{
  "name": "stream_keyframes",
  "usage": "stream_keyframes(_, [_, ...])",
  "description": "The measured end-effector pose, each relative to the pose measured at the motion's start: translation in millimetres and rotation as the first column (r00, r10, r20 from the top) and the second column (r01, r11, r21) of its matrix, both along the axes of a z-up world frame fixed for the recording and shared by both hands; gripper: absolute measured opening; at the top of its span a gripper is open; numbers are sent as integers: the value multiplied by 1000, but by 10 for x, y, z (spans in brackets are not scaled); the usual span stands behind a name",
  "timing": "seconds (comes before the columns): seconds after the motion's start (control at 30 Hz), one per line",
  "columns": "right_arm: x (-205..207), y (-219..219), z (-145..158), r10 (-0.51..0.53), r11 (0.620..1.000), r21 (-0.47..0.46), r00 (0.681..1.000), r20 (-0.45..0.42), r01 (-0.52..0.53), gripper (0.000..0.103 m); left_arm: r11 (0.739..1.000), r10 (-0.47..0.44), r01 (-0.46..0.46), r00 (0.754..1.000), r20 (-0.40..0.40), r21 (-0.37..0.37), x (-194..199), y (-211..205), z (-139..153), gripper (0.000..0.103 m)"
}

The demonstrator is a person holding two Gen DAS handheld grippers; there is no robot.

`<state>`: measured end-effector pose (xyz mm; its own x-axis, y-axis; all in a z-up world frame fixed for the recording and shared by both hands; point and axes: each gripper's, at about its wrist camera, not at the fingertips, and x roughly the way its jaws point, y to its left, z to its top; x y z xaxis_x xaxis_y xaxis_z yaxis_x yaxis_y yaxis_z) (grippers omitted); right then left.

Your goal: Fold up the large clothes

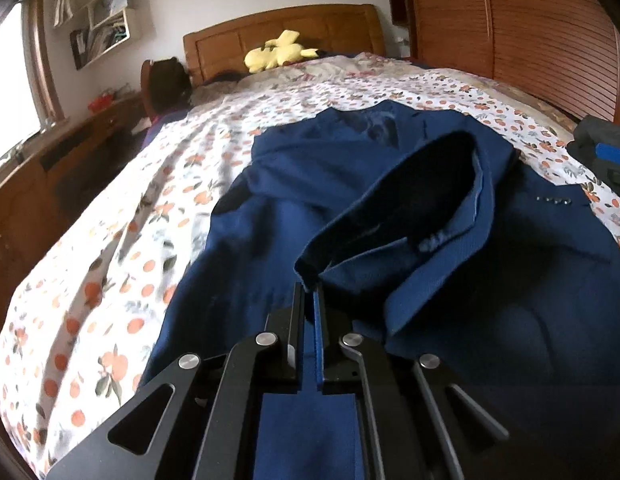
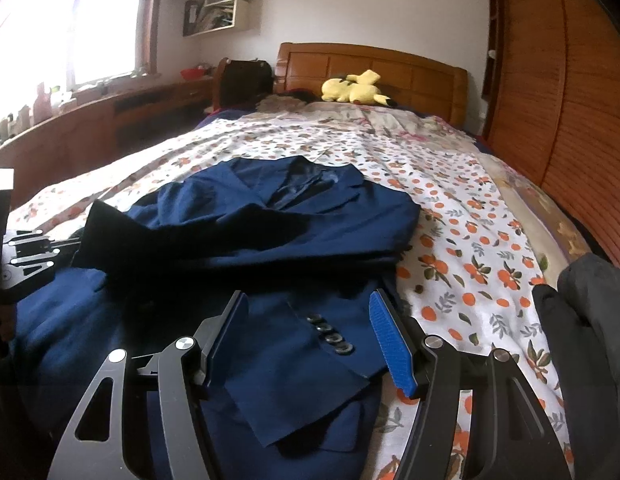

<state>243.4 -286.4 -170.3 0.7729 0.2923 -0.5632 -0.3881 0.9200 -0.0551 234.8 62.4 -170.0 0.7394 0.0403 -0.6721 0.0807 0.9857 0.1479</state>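
So a big bed [image 2: 450, 208] with an orange-print sheet fills most of both views, and a wooden headboard [image 2: 374, 68] is seen at its far end with a slatted wooden wardrobe [image 2: 570, 112] alongside. A navy suit jacket [image 2: 270, 216] is spread on the near half of the bed, collar end pointed toward the headboard, with one sleeve laid back across the body. The cuff of that sleeve [image 1: 390, 208] is lifted off the jacket, and its edge is pinched by the left tongs [image 1: 309, 300], which are pressed together on the cloth. The right tongs [image 2: 310, 332] are held apart just above the jacket's near edge, nothing clamped; a row of dark cuff buttons [image 2: 330, 336] is seen between the two fingers. A yellow plush toy [image 2: 356, 88] is parked right against the headboard. A dark glove-like shape [image 2: 582, 320] is glimpsed at the side of the bed nearest the wardrobe, not clear what it is.
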Motion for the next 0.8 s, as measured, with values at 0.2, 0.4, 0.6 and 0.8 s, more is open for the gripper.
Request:
stream_keyframes(0.2, [-28, 17, -19, 11, 1000, -11, 1000, 1, -11, 60, 999, 13, -14, 999, -30, -34, -238, 110, -128, 5])
stream_keyframes(0.4, [-37, 16, -16, 11, 1000, -10, 1000, -2, -11, 60, 998, 29, -30, 1000, -11, -55, -456, 146, -60, 5])
stream_keyframes(0.6, [-83, 18, -28, 27, 1000, -7, 1000, -4, -27, 60, 997, -5, 7, 1000, 31, -74, -528, -45, 151, 43])
stream_keyframes(0.8, [-88, 16, -18, 35, 999, -2, 999, -4, -35, 60, 993, -81, 84, 996, 46, -81, -440, -468, 234, 59])
